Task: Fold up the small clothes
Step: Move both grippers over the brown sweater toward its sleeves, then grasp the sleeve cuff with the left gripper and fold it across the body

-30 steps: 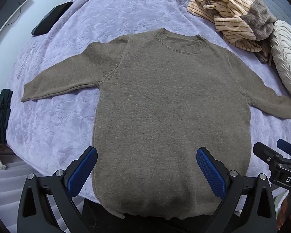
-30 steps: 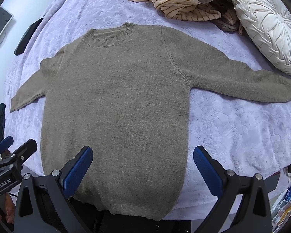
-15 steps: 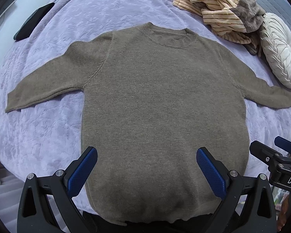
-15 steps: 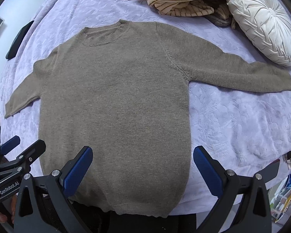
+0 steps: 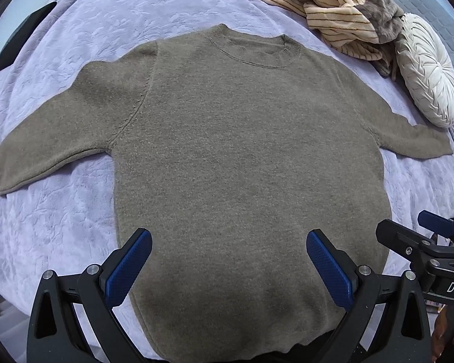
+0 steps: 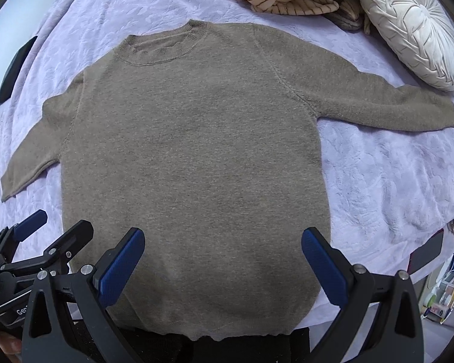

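Observation:
A brown knitted sweater (image 5: 242, 157) lies flat and face up on the lilac bedspread (image 5: 106, 9), sleeves spread to both sides, collar at the far end; it also shows in the right wrist view (image 6: 196, 157). My left gripper (image 5: 228, 263) is open and empty, hovering above the sweater's lower part near the hem. My right gripper (image 6: 222, 261) is open and empty, above the hem a little to the right. Each gripper shows at the edge of the other's view, the right one (image 5: 423, 242) and the left one (image 6: 42, 242).
A striped cream and brown garment pile (image 5: 333, 9) and a round white pleated cushion (image 5: 426, 69) lie at the far right of the bed. A dark flat object (image 5: 21, 33) lies at the far left. The bed's near edge is just under the hem.
Both grippers have moved forward and closer to the sweater, which now fills more of both views. Both stayed open.

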